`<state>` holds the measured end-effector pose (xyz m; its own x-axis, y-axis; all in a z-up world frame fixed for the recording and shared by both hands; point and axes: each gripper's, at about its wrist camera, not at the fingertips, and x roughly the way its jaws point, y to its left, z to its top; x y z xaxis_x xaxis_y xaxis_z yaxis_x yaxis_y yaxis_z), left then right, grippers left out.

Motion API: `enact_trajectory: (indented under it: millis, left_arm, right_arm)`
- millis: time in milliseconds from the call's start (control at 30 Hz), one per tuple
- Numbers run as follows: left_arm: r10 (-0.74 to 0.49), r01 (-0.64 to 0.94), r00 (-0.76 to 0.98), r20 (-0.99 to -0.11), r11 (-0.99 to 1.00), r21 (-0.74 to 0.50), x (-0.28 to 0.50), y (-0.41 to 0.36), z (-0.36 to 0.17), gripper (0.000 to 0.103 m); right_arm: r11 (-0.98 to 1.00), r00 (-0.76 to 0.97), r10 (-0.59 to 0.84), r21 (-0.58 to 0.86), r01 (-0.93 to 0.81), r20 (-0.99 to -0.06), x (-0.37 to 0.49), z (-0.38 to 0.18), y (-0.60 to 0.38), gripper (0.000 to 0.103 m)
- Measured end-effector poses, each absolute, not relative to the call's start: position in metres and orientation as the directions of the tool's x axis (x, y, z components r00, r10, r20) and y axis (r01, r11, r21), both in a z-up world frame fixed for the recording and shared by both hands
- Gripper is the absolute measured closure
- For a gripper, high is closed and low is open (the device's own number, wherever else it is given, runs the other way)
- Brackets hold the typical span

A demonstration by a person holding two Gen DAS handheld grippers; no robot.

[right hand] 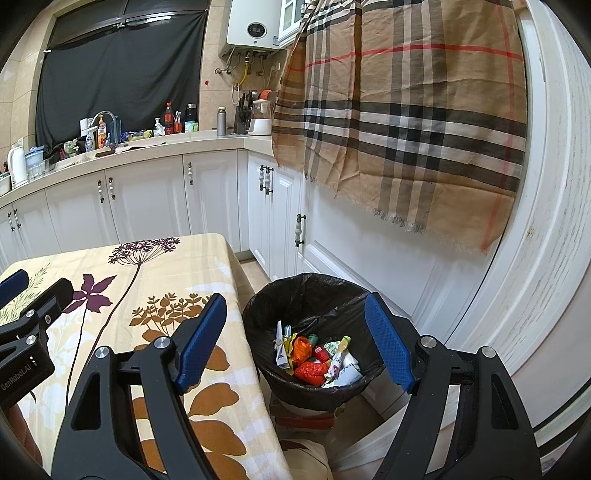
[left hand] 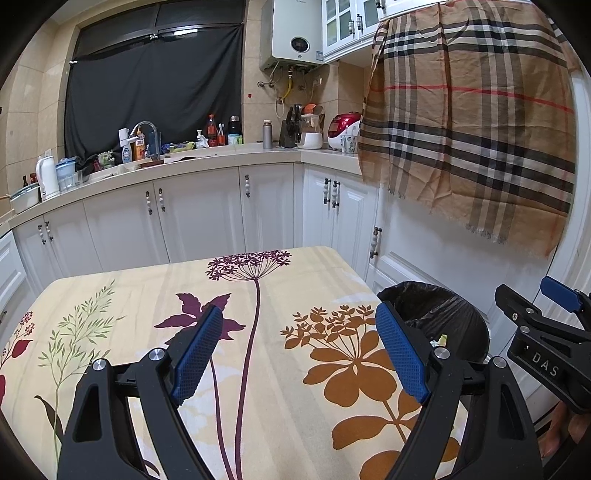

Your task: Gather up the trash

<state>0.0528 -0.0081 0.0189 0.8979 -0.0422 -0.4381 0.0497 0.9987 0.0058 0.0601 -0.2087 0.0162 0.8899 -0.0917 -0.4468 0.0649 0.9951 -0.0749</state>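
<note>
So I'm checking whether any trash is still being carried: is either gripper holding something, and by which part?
Nothing is held. The left gripper and the right gripper are both open and empty; the trash lies in the bin.

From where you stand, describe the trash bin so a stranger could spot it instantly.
Find the table under the cream floral tablecloth. Off its right edge, before the white cabinet doors, stands a round bin lined with a black plastic bag. Only it holds crumpled orange, red and white wrappers.

A home kitchen: white cabinets (left hand: pixel 207 218) across the middle, a faucet (left hand: pixel 146 129) and bottles on the counter (left hand: pixel 221 157) at left, a wall-mounted water heater (left hand: pixel 295 33) up top.
</note>
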Motion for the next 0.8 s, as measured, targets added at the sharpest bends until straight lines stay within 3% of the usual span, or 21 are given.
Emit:
enact_trajectory:
  millis: [800]
  left_arm:
    - [-0.038,0.037,0.896,-0.443,0.999,-0.012,0.0538,-0.0083,0.0225,0.019]
  right_arm:
    - [0.995,0.888,-0.090,-0.077,0.061,-0.452,0.0603,0.0123,-0.2054,0.028]
